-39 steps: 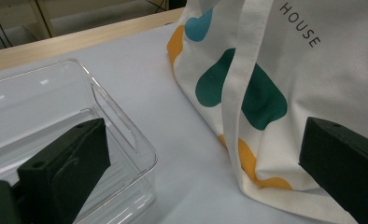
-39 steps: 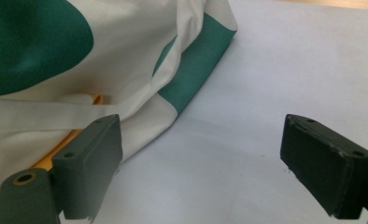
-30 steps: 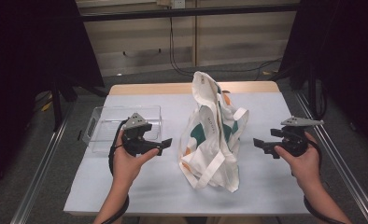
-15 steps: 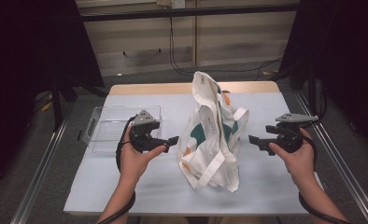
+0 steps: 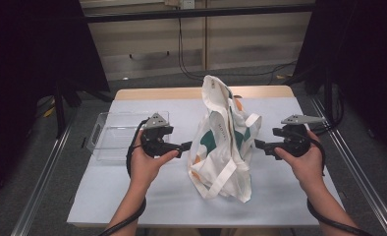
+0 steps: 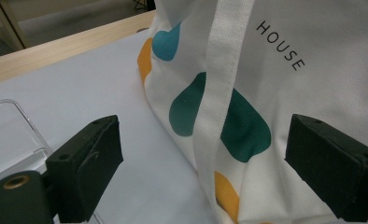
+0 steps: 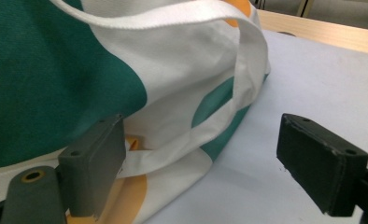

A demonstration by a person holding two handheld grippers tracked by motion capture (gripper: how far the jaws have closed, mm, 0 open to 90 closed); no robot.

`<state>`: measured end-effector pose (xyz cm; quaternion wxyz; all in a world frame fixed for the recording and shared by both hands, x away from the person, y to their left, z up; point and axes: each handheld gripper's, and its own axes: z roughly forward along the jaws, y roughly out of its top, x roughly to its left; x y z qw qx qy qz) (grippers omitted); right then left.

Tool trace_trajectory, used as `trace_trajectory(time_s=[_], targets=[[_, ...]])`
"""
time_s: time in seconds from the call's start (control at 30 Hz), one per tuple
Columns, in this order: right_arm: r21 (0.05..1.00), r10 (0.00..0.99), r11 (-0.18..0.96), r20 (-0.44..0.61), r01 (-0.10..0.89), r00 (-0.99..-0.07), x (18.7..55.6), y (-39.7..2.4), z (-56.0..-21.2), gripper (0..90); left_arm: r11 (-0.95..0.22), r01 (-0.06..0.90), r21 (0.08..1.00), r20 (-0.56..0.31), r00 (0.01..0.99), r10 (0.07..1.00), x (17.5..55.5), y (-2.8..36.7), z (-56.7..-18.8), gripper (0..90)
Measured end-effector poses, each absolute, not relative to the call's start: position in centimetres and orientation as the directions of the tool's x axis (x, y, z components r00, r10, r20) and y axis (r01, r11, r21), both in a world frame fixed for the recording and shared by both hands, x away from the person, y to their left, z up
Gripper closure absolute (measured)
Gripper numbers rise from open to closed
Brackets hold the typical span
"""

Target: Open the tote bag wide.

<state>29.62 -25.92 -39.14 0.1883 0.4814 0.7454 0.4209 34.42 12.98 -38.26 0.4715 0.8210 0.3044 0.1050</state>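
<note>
You work at a pale grey table (image 5: 132, 196) with a wooden edge at 12 o'clock, dark room around. The tote bag (image 5: 226, 147) stands at centre — it reads "HOUSE". Left gripper (image 5: 185, 146) at 9 o'clock has just been closing slightly, right gripper (image 5: 258, 144) at 3 — both apart, holding nothing.

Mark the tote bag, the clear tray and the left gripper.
tote bag (image 5: 221, 142), high view, printed side panel
clear tray (image 5: 99, 135), high view, left rim
left gripper (image 5: 186, 145), high view, jaw tips

high overhead, two close views share bag (image 5: 224, 147).
</note>
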Motion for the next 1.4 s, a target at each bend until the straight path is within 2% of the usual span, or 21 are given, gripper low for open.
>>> trace_trajectory(time_s=[0.77, 1.4], targets=[[0.809, 0.87, 0.181, 0.134, 0.559, -0.475, 30.7, -24.9, -38.6, 15.2, -0.394, 0.413, 0.821, -0.13, 0.807, 0.576, 35.1, 11.0, -38.5, 16.2], [0.817, 0.867, 0.196, 0.114, 0.542, -0.485, 31.4, -24.5, -37.5, 14.1, -0.418, 0.395, 0.818, -0.116, 0.826, 0.552, 35.7, 9.8, -38.0, 16.0]])
